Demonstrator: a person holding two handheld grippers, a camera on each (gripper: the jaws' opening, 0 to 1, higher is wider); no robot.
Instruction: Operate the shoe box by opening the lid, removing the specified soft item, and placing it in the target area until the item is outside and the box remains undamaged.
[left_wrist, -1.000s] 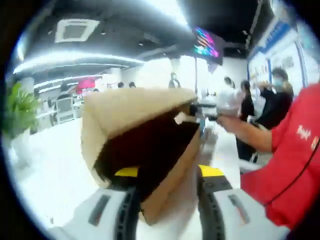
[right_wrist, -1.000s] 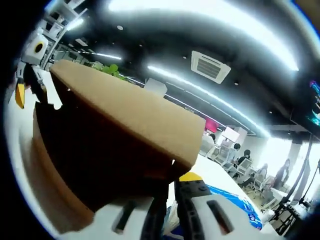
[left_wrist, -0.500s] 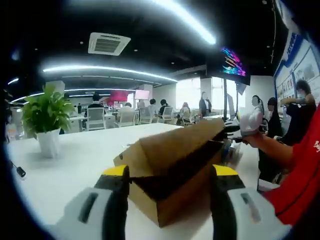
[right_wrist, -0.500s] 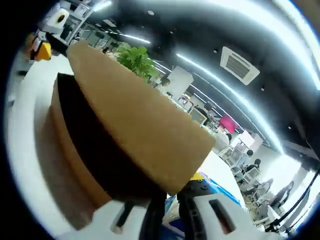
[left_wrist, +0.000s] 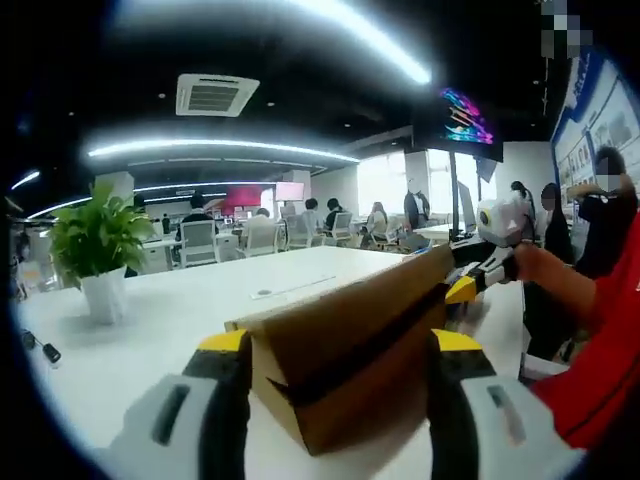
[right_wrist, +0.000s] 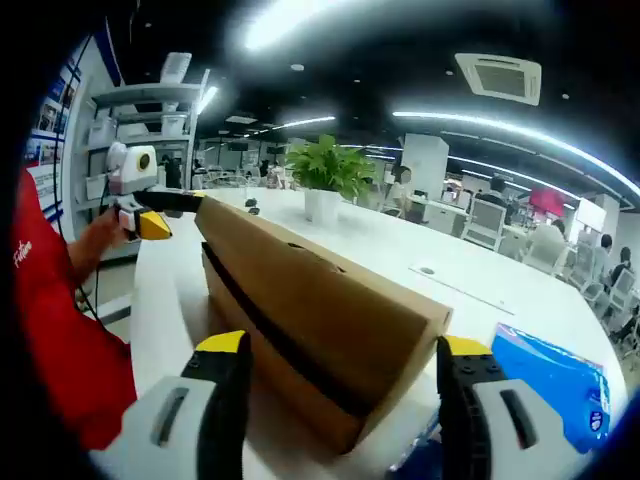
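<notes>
A brown cardboard shoe box (left_wrist: 345, 350) lies on the white table (left_wrist: 170, 320), its lid down with only a dark slit under it. My left gripper (left_wrist: 335, 345) is open, its yellow-tipped jaws standing on either side of the box's near end. At the box's far end the right gripper (left_wrist: 475, 280) shows, held by a hand. In the right gripper view the same box (right_wrist: 320, 310) runs away from me, and my right gripper (right_wrist: 340, 350) is open around its near end. The left gripper (right_wrist: 150, 220) sits at the far end. What lies inside the box is hidden.
A potted plant (left_wrist: 95, 250) (right_wrist: 330, 175) stands on the table beyond the box. A blue packet (right_wrist: 555, 380) lies at the right of the box. The person's red sleeve (left_wrist: 600, 330) (right_wrist: 50, 330) is close by. Office chairs and people fill the background.
The lid, lifted high a second ago, has come down to almost shut. My right gripper has let go of the lid edge and opened; both cameras dropped level with the box.
</notes>
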